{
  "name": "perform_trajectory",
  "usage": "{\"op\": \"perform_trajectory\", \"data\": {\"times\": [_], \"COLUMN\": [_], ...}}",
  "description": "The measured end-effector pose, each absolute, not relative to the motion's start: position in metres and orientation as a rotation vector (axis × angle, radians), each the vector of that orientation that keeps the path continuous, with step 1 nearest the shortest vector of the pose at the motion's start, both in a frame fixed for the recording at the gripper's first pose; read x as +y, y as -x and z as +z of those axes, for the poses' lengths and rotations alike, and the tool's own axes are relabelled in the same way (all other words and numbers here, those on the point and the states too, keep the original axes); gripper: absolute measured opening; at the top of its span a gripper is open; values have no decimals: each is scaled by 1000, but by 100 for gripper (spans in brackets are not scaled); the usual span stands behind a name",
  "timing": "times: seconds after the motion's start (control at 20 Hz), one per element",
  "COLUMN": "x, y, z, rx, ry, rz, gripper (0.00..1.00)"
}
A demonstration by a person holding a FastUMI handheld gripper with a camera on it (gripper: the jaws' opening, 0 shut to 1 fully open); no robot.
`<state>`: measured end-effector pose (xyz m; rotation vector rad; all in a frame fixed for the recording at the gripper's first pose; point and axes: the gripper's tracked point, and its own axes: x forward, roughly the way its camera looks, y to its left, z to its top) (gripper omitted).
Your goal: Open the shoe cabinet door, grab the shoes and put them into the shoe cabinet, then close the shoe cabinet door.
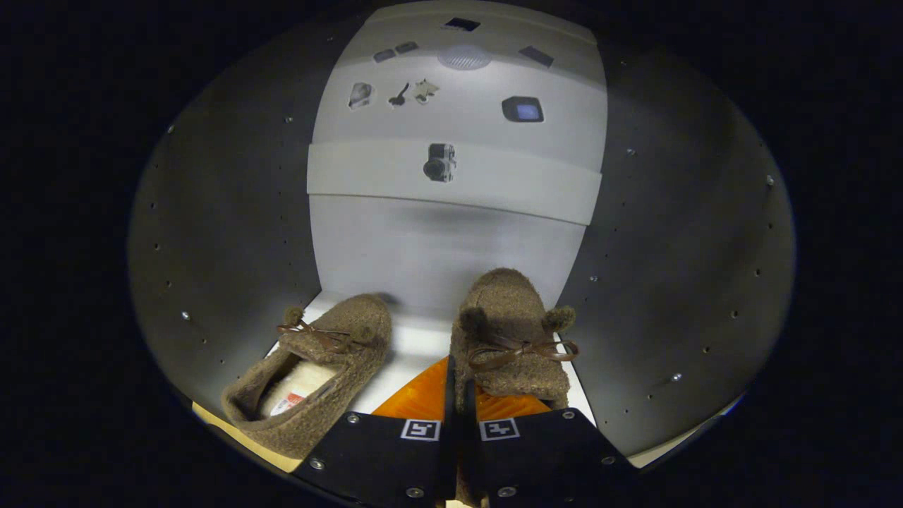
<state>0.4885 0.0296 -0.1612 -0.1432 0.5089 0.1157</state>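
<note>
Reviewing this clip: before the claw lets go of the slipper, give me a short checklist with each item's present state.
1. Claw shut on the right slipper: ok, both fingers pinch its heel edge.
2. Right slipper inside the cabinet, toe toward the back wall: ok.
3. Right slipper resting flat on the shelf: cannot tell, the claw hides its heel.
4. Left slipper already on the shelf: ok, lying beside the held one.
5. Gap between the two slippers: ok, they are apart.
6. Door out of the claw's way: cannot tell.
</note>
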Motion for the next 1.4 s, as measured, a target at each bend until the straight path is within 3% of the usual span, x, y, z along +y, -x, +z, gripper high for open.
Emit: {"op": "perform_trajectory", "data": {"times": [0.15,0.35,0.7,1.1,1.4], "x": [26,28,25,33,22], "y": [-499,-499,-469,-358,-217], "z": [-172,-187,-161,-85,-41], "rx": [523,570,526,393,284], "ry": [148,80,56,83,44], "rz": [85,85,78,80,11], "gripper": [6,17,17,17,18]}}
